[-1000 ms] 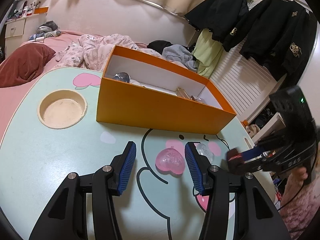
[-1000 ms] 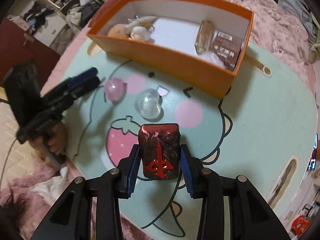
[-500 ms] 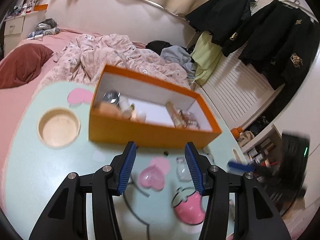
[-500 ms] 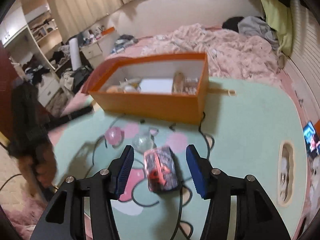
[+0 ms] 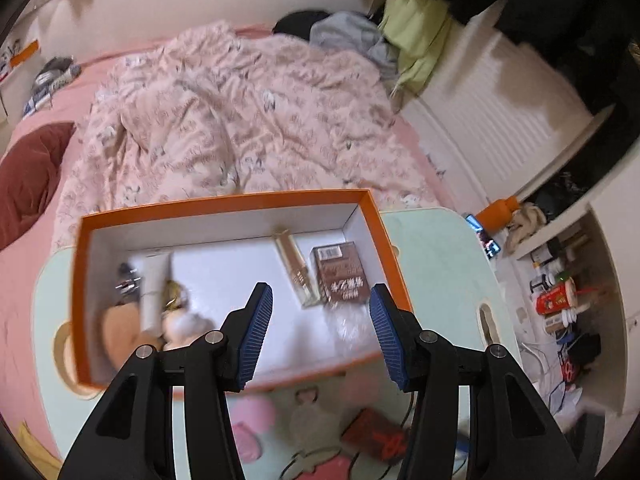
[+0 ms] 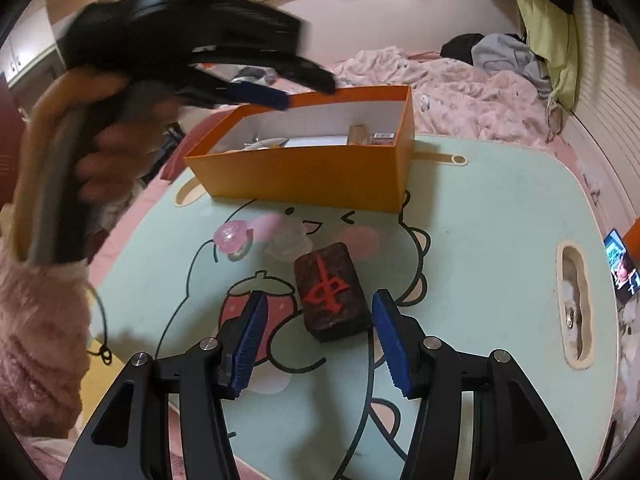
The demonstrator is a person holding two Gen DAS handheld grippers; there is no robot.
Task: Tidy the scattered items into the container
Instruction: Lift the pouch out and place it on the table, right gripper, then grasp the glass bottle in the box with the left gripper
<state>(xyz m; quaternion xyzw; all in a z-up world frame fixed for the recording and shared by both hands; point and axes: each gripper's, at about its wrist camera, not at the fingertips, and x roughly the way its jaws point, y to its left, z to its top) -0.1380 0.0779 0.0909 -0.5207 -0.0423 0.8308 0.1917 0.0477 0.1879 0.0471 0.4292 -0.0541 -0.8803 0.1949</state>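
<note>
one mahjong-tile block [image 6: 330, 290] is seen lying between the spread fingers of the right gripper [image 6: 318, 338]; the left gripper [image 5: 320, 336], spread and empty, is held over one orange box [image 5: 224, 202].

On the table [image 6: 500, 208] in front of me the box [image 6: 320, 176] stands at the far side, with the bed [image 5: 240, 120] behind it. Nearer to me than the box lies the tile [image 6: 330, 292], flat on the table. To its left and a little farther lie the heart piece [image 6: 232, 234] and the clear piece [image 6: 288, 242], side by side. Inside the box, I see a carton [image 5: 340, 276] at the right end and a tube [image 5: 154, 284] at the left.
</note>
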